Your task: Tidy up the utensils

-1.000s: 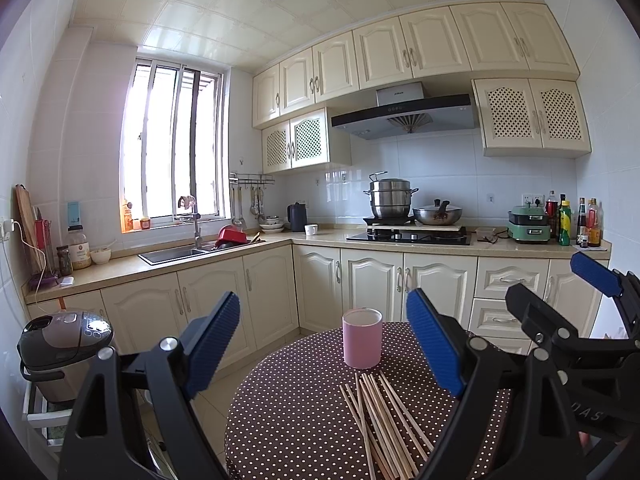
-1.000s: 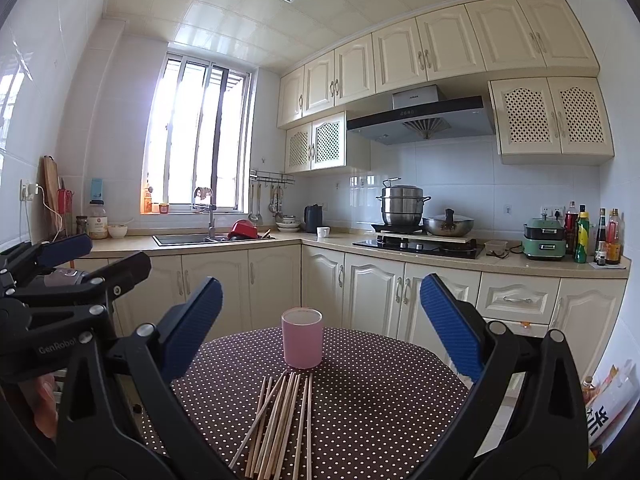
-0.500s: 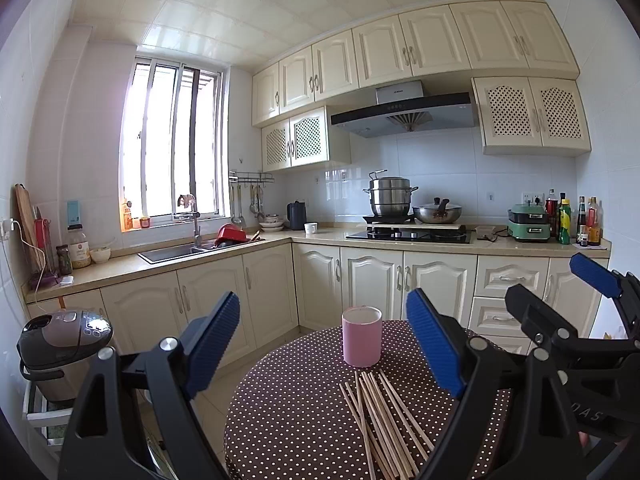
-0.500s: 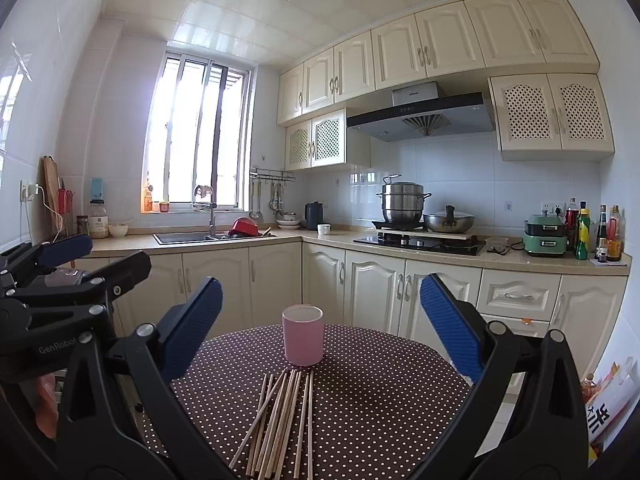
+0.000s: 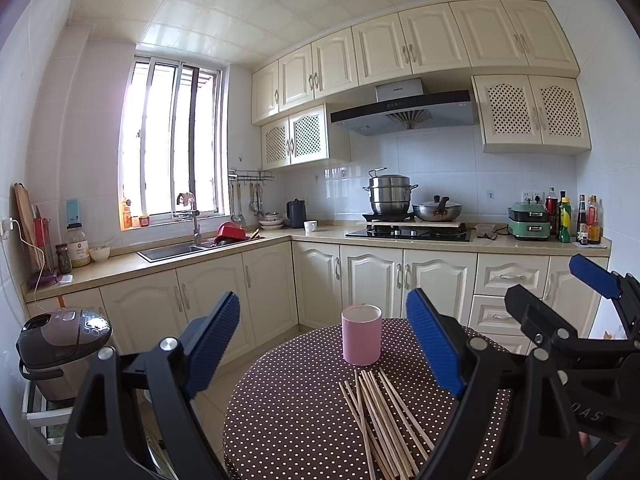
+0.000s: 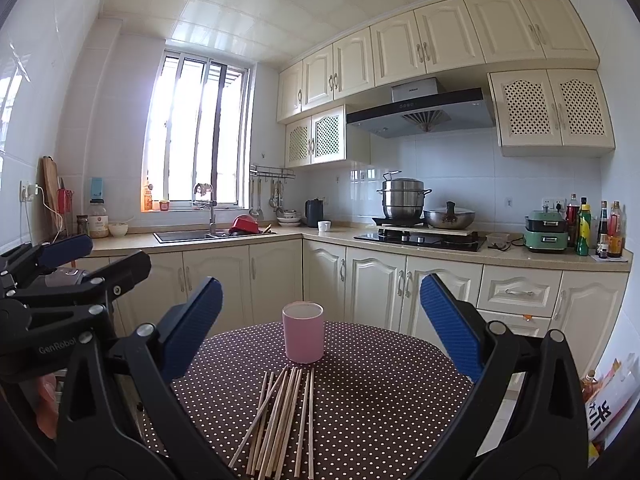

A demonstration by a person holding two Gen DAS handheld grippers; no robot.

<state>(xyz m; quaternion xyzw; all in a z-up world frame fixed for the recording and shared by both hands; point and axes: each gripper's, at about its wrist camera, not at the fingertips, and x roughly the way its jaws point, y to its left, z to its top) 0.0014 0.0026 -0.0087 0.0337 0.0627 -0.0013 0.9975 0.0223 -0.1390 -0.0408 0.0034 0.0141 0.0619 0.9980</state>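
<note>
**Both grippers wide over the table**

My left gripper (image 5: 324, 344) and right gripper (image 6: 320, 328) hang spread wide, holding nothing, above the round dotted table (image 6: 380, 380). The pink cup (image 6: 303, 332) stands upright near the far edge; chopsticks (image 6: 284, 412) lie loose just before it, with bare cloth to either side.

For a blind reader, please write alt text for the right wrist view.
The open right gripper hovers above a round polka-dot table, where a pink cup stands upright behind loose wooden chopsticks. The left gripper shows at the left edge; cream kitchen cabinets fill the background.
</note>
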